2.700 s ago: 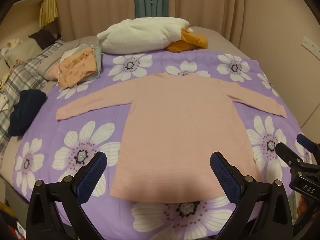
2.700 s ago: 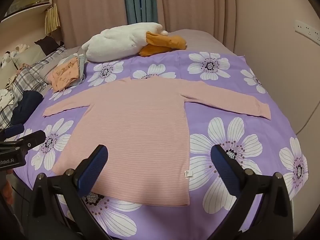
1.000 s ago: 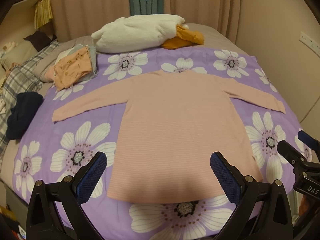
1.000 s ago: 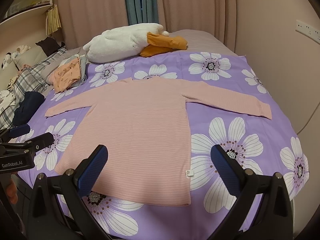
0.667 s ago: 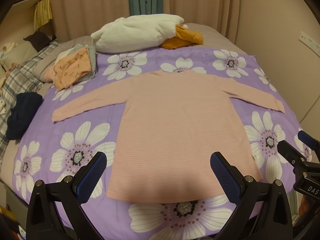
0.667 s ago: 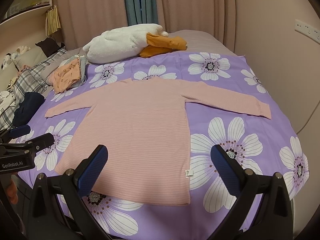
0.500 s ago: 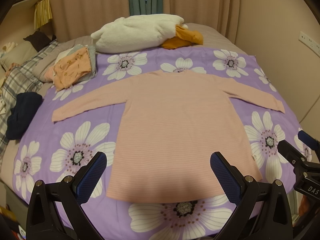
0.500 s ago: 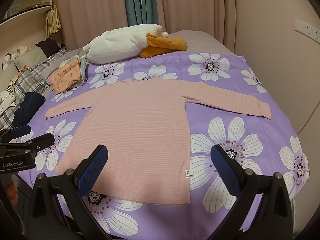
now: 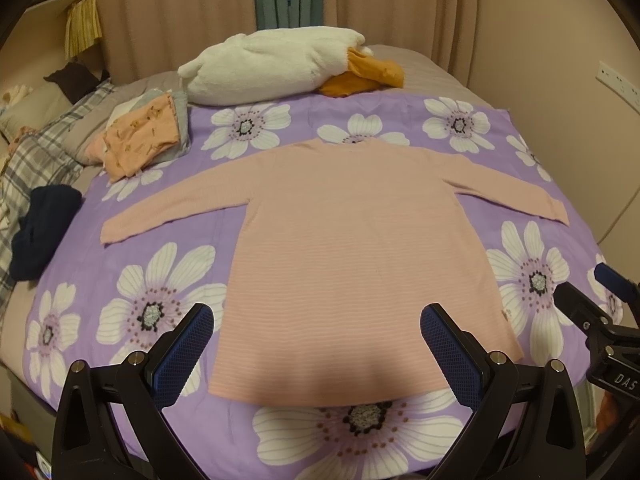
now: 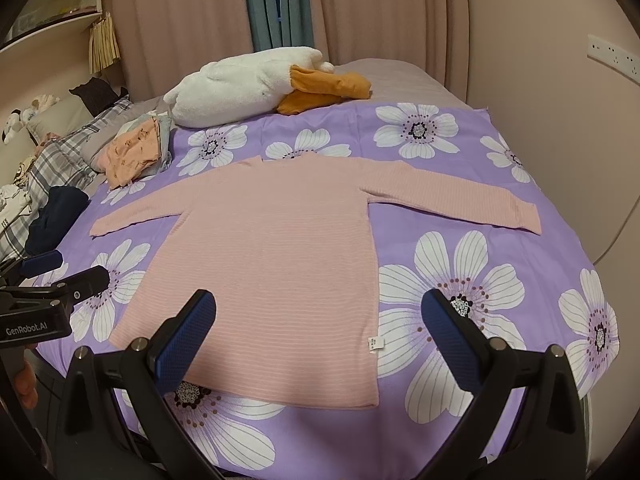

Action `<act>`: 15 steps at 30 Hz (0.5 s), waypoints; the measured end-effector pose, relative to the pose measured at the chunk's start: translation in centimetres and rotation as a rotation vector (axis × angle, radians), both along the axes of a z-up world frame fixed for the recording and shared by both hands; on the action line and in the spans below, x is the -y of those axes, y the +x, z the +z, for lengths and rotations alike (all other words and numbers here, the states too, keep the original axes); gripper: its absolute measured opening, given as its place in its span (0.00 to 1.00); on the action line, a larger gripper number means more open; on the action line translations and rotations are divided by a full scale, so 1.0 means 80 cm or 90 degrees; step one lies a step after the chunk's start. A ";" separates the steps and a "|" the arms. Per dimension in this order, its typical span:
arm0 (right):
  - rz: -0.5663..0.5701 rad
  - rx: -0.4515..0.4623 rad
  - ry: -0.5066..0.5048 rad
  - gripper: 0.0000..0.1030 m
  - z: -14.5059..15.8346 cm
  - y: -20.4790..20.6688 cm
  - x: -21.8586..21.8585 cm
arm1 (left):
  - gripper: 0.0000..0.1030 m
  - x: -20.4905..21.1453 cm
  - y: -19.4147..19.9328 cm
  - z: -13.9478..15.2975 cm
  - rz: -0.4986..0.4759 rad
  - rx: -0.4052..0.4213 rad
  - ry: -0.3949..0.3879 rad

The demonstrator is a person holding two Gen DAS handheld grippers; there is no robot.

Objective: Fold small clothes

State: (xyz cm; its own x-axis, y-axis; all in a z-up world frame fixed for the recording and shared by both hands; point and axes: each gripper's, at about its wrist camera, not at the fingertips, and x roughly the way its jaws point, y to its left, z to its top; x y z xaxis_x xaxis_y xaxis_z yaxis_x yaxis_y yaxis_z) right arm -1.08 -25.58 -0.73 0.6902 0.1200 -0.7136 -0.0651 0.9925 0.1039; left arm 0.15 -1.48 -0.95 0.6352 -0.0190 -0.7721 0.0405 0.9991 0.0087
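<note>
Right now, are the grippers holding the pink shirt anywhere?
No. Both the left gripper and the right gripper are open and empty. The pink shirt lies flat on the purple flowered sheet, untouched.

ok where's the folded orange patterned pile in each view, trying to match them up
Left wrist: the folded orange pile lies upper left, left of the pink shirt.
Right wrist: the pile lies at middle left, again beyond the shirt's left sleeve.
Shared landmark: the white plush pillow just behind it in both views.
</note>
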 end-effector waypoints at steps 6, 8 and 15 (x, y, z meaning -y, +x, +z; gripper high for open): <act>-0.003 -0.032 0.063 1.00 -0.029 0.010 0.017 | 0.99 -0.016 0.027 -0.031 0.016 -0.043 -0.072; -0.014 -0.048 0.089 1.00 -0.046 0.016 0.029 | 0.99 -0.022 0.035 -0.045 0.023 -0.056 -0.087; -0.104 -0.076 0.182 1.00 -0.097 0.037 0.098 | 0.99 -0.037 0.057 -0.087 0.015 -0.092 -0.212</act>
State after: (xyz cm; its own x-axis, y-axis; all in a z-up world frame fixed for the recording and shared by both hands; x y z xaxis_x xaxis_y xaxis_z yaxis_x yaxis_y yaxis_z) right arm 1.85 -33.39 -8.48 0.6302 0.2213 -0.7442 0.1218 0.9184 0.3763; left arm 4.74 1.45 -7.88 0.5233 -0.2720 -0.8076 -0.0051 0.9467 -0.3221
